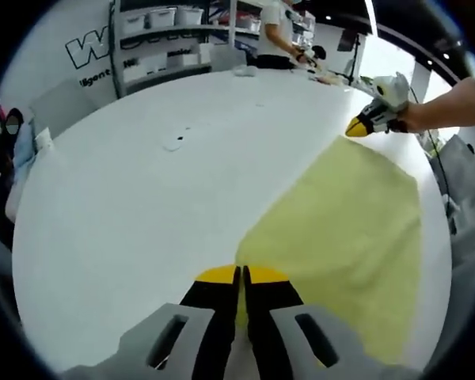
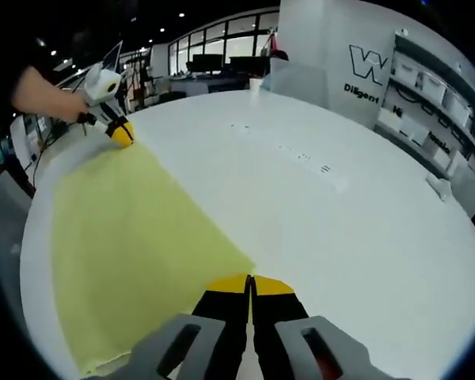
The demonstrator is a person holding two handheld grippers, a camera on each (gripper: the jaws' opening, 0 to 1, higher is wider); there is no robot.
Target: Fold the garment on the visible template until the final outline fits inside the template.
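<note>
The left gripper view takes in shelves (image 1: 162, 36) of white bins and a person (image 1: 279, 33) standing at the far edge of the white table (image 1: 127, 198); the right gripper view instead looks toward a row of dark windows (image 2: 214, 51) and a wall with a large "W" logo (image 2: 366, 67). In both, the pale yellow garment (image 1: 348, 229) lies flat on the table, stretched between the two grippers. The template is hard to make out; only a few faint marks (image 1: 174, 142) show on the tabletop. The garment's near edge is cut off by the rim. The left gripper (image 1: 243, 273) has its jaws closed on one corner of the garment. The right gripper (image 2: 250, 281) likewise pinches the opposite corner, jaws together. Each gripper appears far off in the other's view, held low to the table by a hand (image 2: 43, 95) with the forearm reaching in from the side.
</note>
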